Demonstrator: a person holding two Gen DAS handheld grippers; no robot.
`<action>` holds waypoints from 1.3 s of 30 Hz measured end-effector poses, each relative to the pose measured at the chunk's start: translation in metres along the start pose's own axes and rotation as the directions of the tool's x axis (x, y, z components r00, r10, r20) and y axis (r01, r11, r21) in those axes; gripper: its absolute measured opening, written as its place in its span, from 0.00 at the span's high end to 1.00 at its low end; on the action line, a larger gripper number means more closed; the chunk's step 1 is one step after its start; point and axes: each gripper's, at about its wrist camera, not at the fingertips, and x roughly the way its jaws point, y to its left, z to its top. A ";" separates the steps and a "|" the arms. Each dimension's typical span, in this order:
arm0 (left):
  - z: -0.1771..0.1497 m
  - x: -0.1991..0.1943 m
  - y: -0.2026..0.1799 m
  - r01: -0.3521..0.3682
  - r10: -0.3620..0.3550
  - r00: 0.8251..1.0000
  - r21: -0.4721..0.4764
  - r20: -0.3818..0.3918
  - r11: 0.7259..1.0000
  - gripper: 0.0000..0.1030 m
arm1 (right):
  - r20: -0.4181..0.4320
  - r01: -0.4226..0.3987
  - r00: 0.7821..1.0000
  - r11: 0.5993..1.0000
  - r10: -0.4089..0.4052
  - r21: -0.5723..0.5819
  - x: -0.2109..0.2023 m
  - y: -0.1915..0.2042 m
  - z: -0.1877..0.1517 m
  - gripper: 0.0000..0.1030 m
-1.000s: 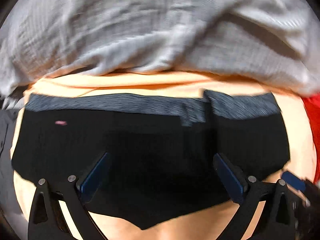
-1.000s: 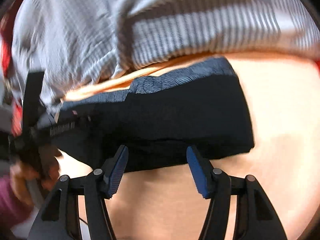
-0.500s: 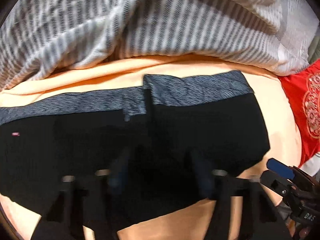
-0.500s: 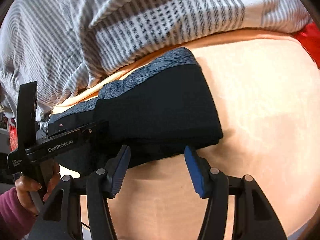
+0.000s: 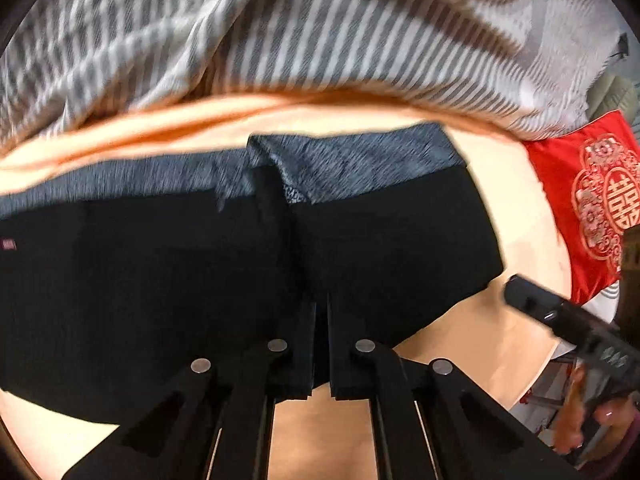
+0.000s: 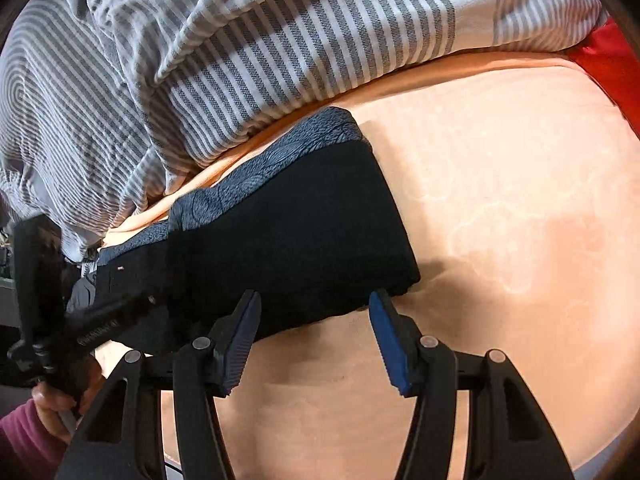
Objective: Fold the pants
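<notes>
1. Lying on the bed, the black pants are already folded at least once, with the gray waistband on the far side by the striped blanket.
2. The pants stretch long from side to side, across both claws, not away from them.
3. The left claw has just been closing, and now its two fingers are pressed almost together at the near edge of the pants. It looks like black cloth is pinched between them, but dark on dark makes that hard to be sure of.
4. The right claw is about half open and holds nothing. Its blue pads sit on each side of the near edge at the pants' right end, close to the corner.
5. I think the next step is for the right claw to pinch that edge too.
6. Then both claws can lift the near edge and carry it away toward the waistband.
7. A red pillow lies off to the right, well clear.
</notes>
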 end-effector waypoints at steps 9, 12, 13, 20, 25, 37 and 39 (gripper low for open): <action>-0.004 0.007 -0.006 -0.082 0.082 0.997 0.056 -0.004 0.995 0.94 | -0.004 0.018 1.000 1.000 -0.018 -0.024 -0.001 -0.002 -0.005 0.41; -0.002 -0.007 -0.007 -0.132 0.131 0.991 0.071 0.013 0.989 0.94 | 0.008 0.023 1.000 0.999 -0.022 -0.023 -0.006 -0.004 0.001 0.41; -0.001 -0.012 -0.007 -0.133 0.132 0.991 0.069 0.014 0.989 0.94 | 0.016 0.024 1.000 0.999 -0.024 -0.023 -0.008 -0.005 0.005 0.41; 0.025 -0.026 -0.036 -0.111 0.106 0.992 0.080 0.073 0.991 0.94 | 0.021 0.035 0.999 0.999 -0.035 0.013 -0.006 -0.015 0.018 0.57; 0.045 0.015 -0.051 -0.187 0.184 0.982 0.069 0.053 0.980 0.93 | 0.009 0.051 0.999 0.998 -0.052 0.036 -0.001 -0.021 0.021 0.63; 0.038 0.052 -0.039 -0.332 0.332 0.943 0.099 0.021 0.938 0.93 | -0.057 0.102 0.993 0.994 -0.104 -0.039 0.032 -0.008 0.023 0.60; 0.040 0.046 -0.040 -0.328 0.329 0.944 0.070 -0.003 0.942 0.93 | -0.060 0.086 0.994 0.996 -0.088 -0.035 0.024 -0.008 0.023 0.60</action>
